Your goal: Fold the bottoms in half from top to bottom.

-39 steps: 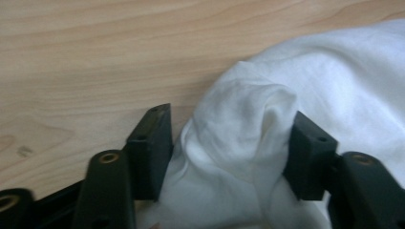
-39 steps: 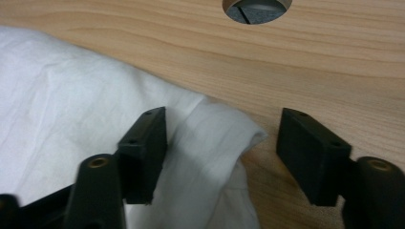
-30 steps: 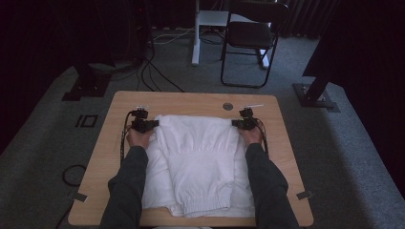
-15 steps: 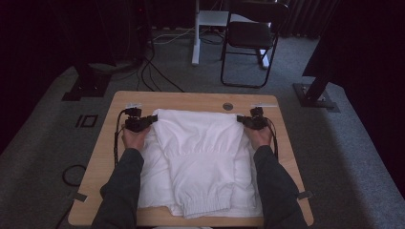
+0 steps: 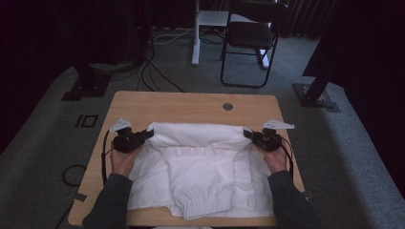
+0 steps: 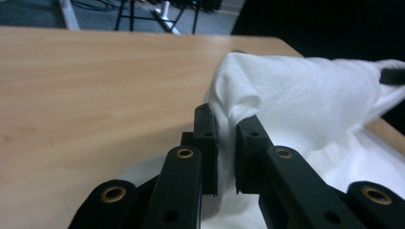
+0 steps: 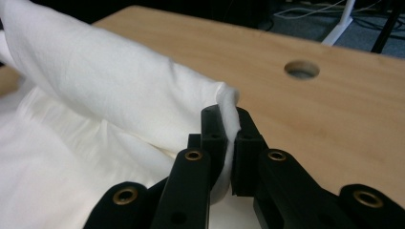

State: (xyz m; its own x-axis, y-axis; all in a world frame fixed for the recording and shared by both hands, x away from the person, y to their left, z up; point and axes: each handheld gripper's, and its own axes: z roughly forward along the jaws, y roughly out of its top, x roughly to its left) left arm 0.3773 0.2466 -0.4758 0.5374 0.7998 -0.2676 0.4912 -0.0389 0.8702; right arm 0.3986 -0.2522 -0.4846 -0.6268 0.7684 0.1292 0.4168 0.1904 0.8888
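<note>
The left tool (image 6: 225, 143) is clamped on a bunched corner of the white garment (image 5: 200, 167), its two black jaws nearly together with a fold of cloth pinched between the pads. The right tool (image 7: 228, 143) is clamped the same way on the opposite corner, a thin ridge of fabric standing up between its jaws. In the high view the left tool (image 5: 143, 137) and right tool (image 5: 252, 135) sit at either end of the garment's far edge, well apart, so the cloth between them runs as a raised, rounded fold across the worktop (image 5: 191, 102). Gripping both corners at once keeps that edge taut and level, which judging by the shape lets the far part be carried over the rest as a fold. The near part of the garment lies flat on the worktop, with a ribbed hem (image 5: 205, 208) close to the person's edge, between the two sleeves (image 5: 114, 200).
</note>
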